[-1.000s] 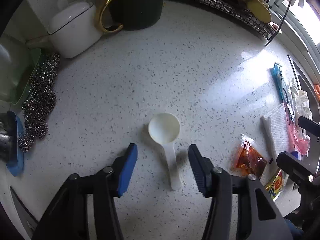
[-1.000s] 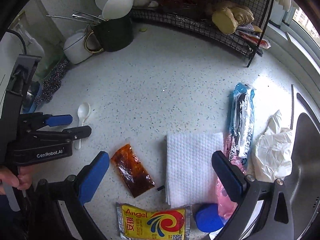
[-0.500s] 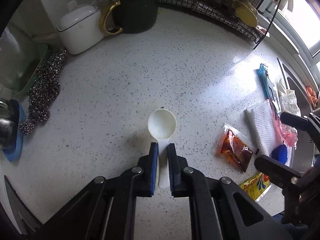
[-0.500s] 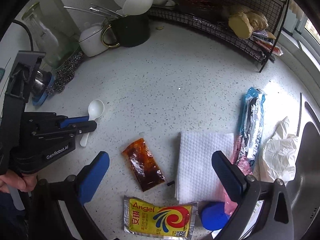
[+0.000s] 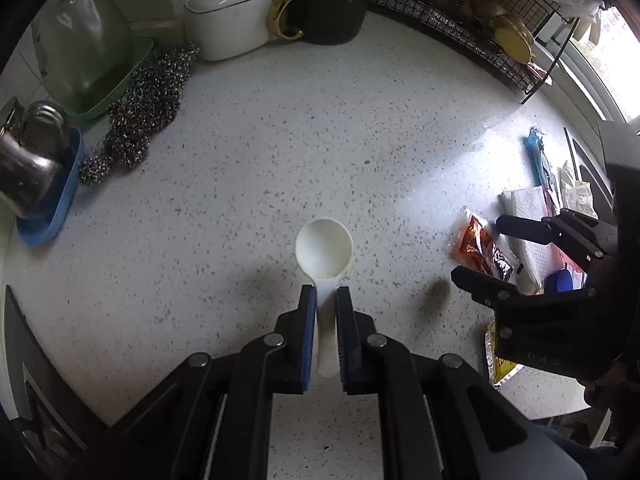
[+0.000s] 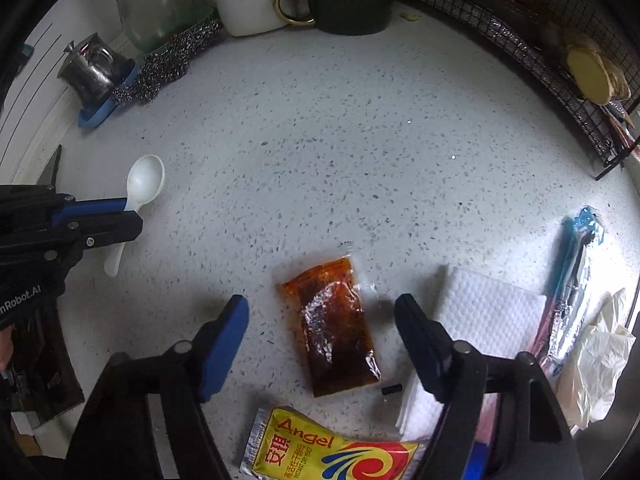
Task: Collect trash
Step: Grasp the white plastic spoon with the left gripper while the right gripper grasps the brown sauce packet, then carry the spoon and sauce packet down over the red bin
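Note:
My left gripper is shut on the handle of a white plastic spoon, whose bowl sticks out ahead over the speckled counter. The right wrist view shows the spoon and left gripper at far left. My right gripper points down over a red-brown sauce packet. Its jaws are closing, with the packet between them and the pads clear of it. A yellow "Angel" sachet, a white paper towel, a blue and silver wrapper and crumpled white plastic lie close by.
At the back stand a dark mug with a gold handle, a white lidded pot and a black wire rack. Steel scrubbers and a metal cup on a blue dish sit at left. A sink edge borders the right.
The left gripper shut on the spoon handle and has shifted with it. The right gripper came down and left over the sauce packet, and its jaws have narrowed.

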A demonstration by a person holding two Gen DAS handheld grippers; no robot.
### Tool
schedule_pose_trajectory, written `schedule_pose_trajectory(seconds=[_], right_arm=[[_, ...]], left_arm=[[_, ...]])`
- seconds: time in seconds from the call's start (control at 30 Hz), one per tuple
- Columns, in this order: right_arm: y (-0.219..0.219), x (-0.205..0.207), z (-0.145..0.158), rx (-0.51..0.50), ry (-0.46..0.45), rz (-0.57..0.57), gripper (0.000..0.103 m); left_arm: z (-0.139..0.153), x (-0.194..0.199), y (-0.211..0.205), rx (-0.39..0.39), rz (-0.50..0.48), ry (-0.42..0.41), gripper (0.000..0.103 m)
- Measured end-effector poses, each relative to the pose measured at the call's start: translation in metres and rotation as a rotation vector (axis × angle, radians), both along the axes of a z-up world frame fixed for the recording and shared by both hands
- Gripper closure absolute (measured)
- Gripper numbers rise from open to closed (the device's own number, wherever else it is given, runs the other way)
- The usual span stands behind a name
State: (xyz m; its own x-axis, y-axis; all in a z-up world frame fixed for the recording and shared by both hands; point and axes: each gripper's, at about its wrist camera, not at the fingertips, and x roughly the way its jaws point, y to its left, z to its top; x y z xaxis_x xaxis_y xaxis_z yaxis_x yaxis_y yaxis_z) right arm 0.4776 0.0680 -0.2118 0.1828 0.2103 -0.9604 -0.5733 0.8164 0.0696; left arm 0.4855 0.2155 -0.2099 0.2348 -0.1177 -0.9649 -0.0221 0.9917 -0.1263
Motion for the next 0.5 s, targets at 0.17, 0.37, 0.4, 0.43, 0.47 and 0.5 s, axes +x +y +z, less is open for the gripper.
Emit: schedule_pose_trajectory(seconds=[0.17, 0.37, 0.4, 0.43, 0.47, 0.5], right_arm=[[-0.001, -0.004, 0.004, 0.005, -0.039, -0.014, 0.069], [-0.011, -0.014, 0.039, 0.101, -0.103, -0.049, 0.092], [-0.014, -0.017, 0.047, 0.123, -0.109, -0.060, 0.093], [-0.017, -0.022, 0.056, 0.143, -0.120, -0.068, 0.093], [-0.021, -0.028, 0.064, 0.159, -0.133, -0.075, 0.093], [-0.024, -0.036, 0.073, 0.170, -0.145, -0.082, 0.093]], left_arm=[[0.005, -0.011, 0.000, 0.011, 0.016, 0.004, 0.094], [0.030, -0.037, -0.011, 0.018, -0.012, -0.045, 0.094], [0.035, -0.041, -0.015, 0.019, -0.017, -0.053, 0.094], [0.041, -0.048, -0.019, 0.016, -0.020, -0.065, 0.094], [0.045, -0.053, -0.023, 0.013, -0.024, -0.073, 0.094], [0.050, -0.060, -0.028, 0.010, -0.030, -0.084, 0.094]])
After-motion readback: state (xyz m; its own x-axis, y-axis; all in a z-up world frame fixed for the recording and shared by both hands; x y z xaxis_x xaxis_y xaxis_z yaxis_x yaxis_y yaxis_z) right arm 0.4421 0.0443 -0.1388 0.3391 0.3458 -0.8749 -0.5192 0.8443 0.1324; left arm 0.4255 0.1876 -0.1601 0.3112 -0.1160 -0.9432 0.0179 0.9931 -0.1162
